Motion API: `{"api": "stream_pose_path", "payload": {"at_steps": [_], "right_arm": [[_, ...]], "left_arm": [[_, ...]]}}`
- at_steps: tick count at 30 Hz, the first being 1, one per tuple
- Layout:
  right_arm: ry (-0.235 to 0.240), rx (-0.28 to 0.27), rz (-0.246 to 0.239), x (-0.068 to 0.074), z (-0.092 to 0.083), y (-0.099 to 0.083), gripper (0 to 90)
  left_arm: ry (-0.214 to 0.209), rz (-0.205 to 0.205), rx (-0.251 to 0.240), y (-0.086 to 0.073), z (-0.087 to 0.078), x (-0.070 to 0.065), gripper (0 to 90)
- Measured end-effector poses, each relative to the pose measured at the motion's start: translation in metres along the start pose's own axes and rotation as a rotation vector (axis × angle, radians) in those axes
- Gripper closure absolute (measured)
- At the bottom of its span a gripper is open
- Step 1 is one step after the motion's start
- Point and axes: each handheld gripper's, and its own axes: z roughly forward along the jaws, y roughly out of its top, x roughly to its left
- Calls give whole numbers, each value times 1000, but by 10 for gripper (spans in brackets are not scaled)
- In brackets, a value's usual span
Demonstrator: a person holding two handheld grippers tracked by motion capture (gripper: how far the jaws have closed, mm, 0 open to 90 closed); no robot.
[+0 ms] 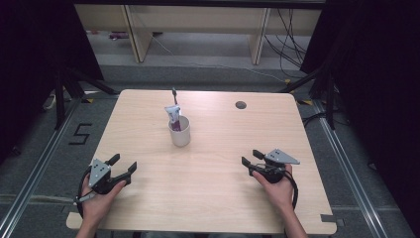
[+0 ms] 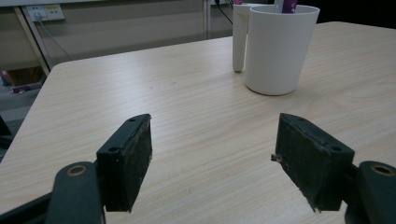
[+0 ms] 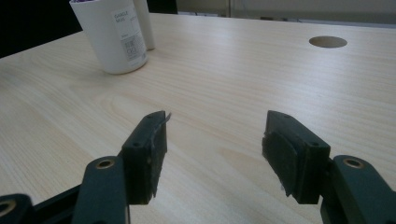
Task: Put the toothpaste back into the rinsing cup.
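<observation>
A white cup stands upright a little beyond the middle of the tabletop, well apart from both grippers. A purple-and-white tube sticks up out of it, and something thin and dark rises behind that, possibly a toothbrush, though it is too small to be sure. In the left gripper view a white handle-like piece stands right beside the cup; in the right gripper view the cup shows a printed label on its side.

The left gripper rests near the front left corner, held in the person's left hand, its jaws spread wide with nothing between them but bare wood. The right gripper sits near the front right, in the right hand, jaws likewise spread and holding nothing. Both point roughly toward the cup. A round cable hole is cut into the far right part of the tabletop.
</observation>
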Motion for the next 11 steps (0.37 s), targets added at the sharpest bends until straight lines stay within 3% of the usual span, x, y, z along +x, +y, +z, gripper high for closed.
{"api": "stream_pose_path", "payload": {"at_steps": [3,5,11], "right_arm": [[-22,13,-5,1,1,0,399],[-3,6,8,1,0,0,396],[-18,-4,2,0,-1,0,391]], "left_arm": [[6,0,7,0,0,0,271],[3,-3,-6,0,1,-1,270],[5,0,2,0,2,-1,274]]}}
